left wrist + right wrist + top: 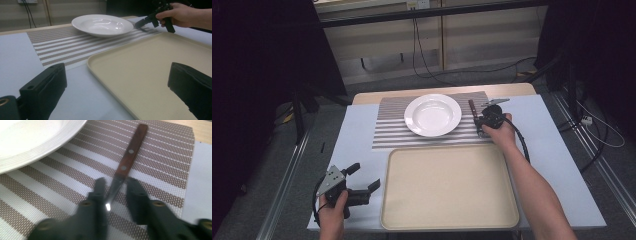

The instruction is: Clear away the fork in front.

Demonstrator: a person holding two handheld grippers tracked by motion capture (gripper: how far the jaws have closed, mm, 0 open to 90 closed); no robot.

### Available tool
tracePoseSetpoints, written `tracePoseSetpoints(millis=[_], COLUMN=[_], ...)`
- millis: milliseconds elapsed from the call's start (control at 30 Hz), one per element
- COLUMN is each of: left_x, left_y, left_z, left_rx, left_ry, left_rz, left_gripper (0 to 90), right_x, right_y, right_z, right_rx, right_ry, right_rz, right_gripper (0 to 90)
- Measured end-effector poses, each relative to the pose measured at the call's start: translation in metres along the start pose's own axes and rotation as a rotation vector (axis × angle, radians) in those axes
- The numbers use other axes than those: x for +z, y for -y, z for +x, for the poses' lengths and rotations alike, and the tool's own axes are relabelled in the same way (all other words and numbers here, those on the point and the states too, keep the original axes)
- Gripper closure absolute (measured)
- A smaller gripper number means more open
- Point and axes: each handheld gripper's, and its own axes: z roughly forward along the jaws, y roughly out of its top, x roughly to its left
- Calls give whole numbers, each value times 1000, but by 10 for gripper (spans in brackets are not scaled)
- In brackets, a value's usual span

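The knife [126, 161] lies on the striped mat [387, 131] just right of the plate [432, 114], wooden handle pointing far, blade pointing near. The right gripper [113, 187] has its jaws apart and straddling the blade where it meets the handle; they have not closed on it yet, as far as the right gripper view shows.

Risks from here, as I judge them:

- The grip falls on thin, smooth metal rather than on the handle. Closing there may let the knife pivot or slide out once lifted, since the heavier handle hangs beyond the jaws.
- The knife lies flat, so the jaw tips must reach the mat to get under its edges. Pressing down could drag or bunch the mat, which would nudge the plate sitting on it.
- The plate rim is near the left jaw. A sideways correction could knock it.
- If the knife is bound for the tray [449, 186], a loose hold could drop it on the tray's raised rim on the way across.

The left gripper [363, 182] rests at the near left of the surface beside the tray, jaws wide apart and holding nothing, too far off to steady the mat.
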Motion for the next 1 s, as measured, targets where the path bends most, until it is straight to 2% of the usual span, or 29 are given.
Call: tracePoseSetpoints(millis=[100, 133, 200, 300, 433, 633, 667, 700, 733, 800, 867, 1000], left_x=[0, 0, 1, 2, 4, 3, 3, 3, 3, 3, 3, 3], left_y=[1, 1, 1, 1, 0, 0, -1, -1, -1, -1, -1, -1], left_z=[1, 1, 1, 0, 0, -1, -1, -1, -1, -1, -1, 0], left_rx=[2, 2, 2, -3, -3, 2, 4, 1, 5, 3, 2, -1], left_ry=[3, 7, 6, 12, 22, 24, 25, 27, 27, 28, 28, 31], left_rz=[7, 8, 6, 5, 10, 11, 10, 8, 10, 9, 7, 8], left_gripper=[23, 24, 24, 24, 24, 24, 24, 24, 24, 24, 24, 24], right_x=[-5, -11, -14, -26, -47, -74, -76, -76, -76, -73, -67, -50], right_y=[2, 3, 5, 13, 31, 54, 54, 52, 50, 45, 38, 28], right_z=[-6, -9, -10, -14, -19, -20, -20, -18, -17, -15, -14, -11], right_rx=[58, 32, 29, 17, 29, 40, 35, -2, -14, 8, 14, 22], right_ry=[-31, -23, -24, -25, -5, -20, -18, 23, 35, 25, 38, 52], right_rz=[23, 50, 57, 73, 76, 92, 99, 103, 97, 60, 38, 38], right_gripper=[824, 842, 844, 845, 845, 830, 774, 720, 712, 686, 685, 674])
